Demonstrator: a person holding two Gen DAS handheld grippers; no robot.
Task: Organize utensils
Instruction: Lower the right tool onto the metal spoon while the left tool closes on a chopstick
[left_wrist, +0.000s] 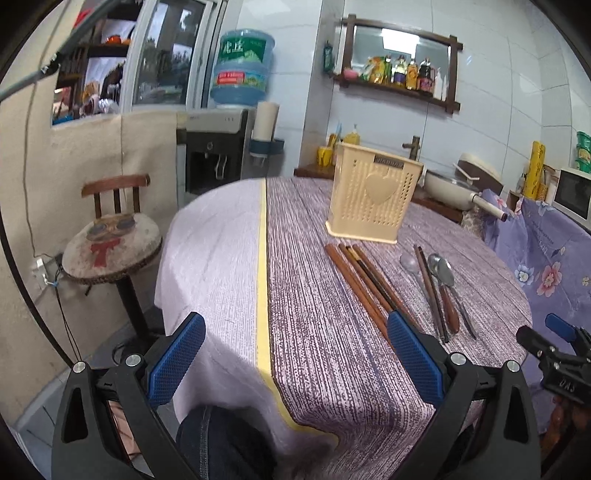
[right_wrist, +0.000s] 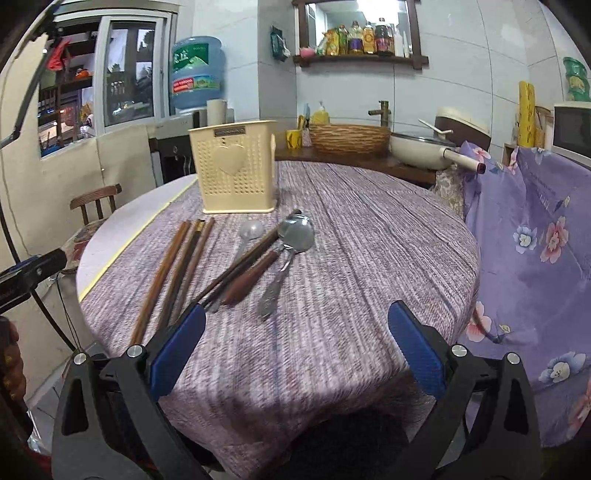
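Here, a round tabletop (right_wrist: 369, 236) is covered in a purple-and-white streaked cloth, with a plain white cloth on its far left part and a pale yellow strip (left_wrist: 263, 258) marking the seam between them. A cream perforated plastic utensil holder with a heart on its front (right_wrist: 236, 173) stands upright toward the back. Just in front of it lie a bundle of brown wooden chopsticks (right_wrist: 177, 266) side by side, a clear plastic spoon (right_wrist: 252, 229), a dark chopstick pair (right_wrist: 247, 258), a wooden-handled metal spoon (right_wrist: 280, 247) and an all-metal spoon (right_wrist: 277, 284), the last few overlapping.

The left gripper (left_wrist: 295, 354) hovers at the near edge, blue-padded fingers (left_wrist: 177, 362) spread wide and empty. The right gripper (right_wrist: 295, 350) hovers likewise, its fingers (right_wrist: 415, 350) apart and holding nothing.

Around the table are a wooden chair with a round cushioned seat (left_wrist: 110, 243), a water dispenser with a blue bottle (left_wrist: 242, 66), a wall shelf of bottles (left_wrist: 399, 74), a woven basket (right_wrist: 349, 138), a cream pan (right_wrist: 421, 149), and floral purple fabric (right_wrist: 535, 240) on the right.
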